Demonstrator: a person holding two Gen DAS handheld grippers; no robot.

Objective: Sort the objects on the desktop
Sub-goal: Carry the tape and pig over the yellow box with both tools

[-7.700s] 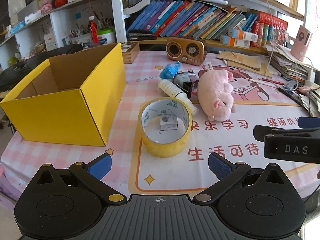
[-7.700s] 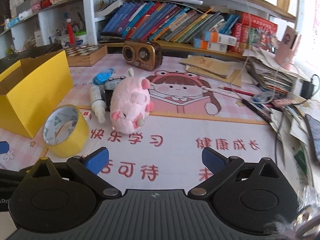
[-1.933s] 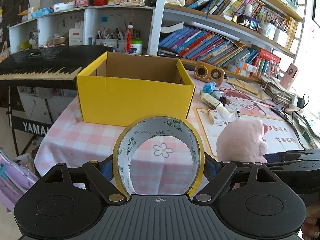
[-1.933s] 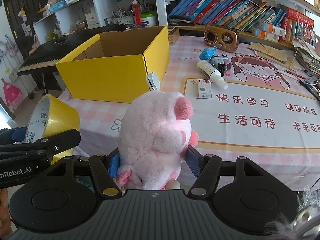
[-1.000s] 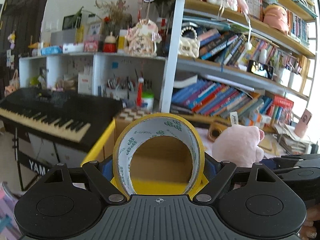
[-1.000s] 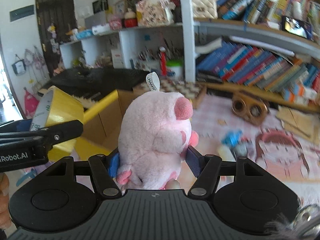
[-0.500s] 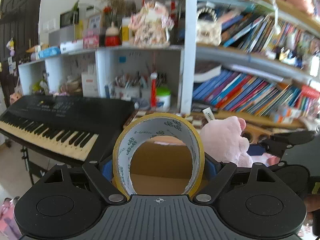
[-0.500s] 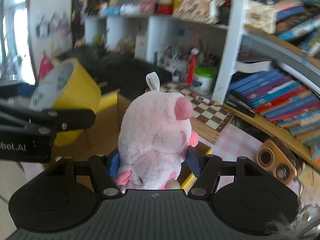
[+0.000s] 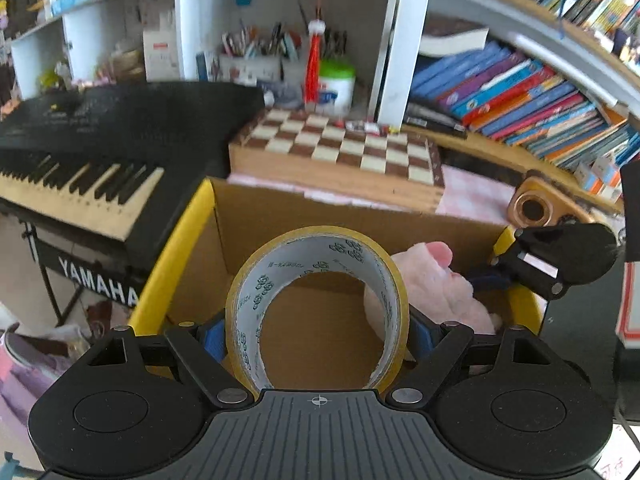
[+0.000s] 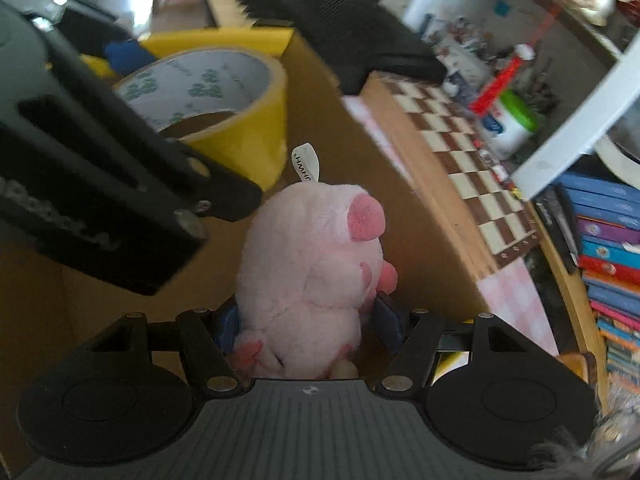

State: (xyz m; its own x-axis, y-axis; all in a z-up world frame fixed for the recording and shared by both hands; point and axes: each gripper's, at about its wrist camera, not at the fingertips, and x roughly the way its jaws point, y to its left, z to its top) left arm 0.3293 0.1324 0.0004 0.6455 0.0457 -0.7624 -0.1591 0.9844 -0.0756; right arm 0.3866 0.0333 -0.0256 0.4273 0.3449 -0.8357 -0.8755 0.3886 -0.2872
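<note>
My left gripper (image 9: 316,334) is shut on a yellow roll of tape (image 9: 394,280) and holds it over the open yellow cardboard box (image 9: 176,256). My right gripper (image 10: 308,322) is shut on a pink plush pig (image 10: 312,256) and holds it inside the box's mouth, just right of the tape. The pig (image 9: 428,284) and the right gripper (image 9: 552,264) show in the left wrist view. The tape (image 10: 240,128) and the left gripper's body (image 10: 100,184) show in the right wrist view, close to the pig. The box's brown inner wall (image 10: 380,184) stands behind the pig.
A wooden chessboard box (image 9: 340,156) lies just behind the cardboard box. A black Yamaha keyboard (image 9: 92,152) stands to the left. A small brown radio (image 9: 536,208) sits at the right. Shelves with books (image 9: 520,92) and pen pots (image 9: 256,48) stand behind.
Both grippers have moved forward and tilted down over the box. The tape and the pig now hang above the box's inside, closer together.
</note>
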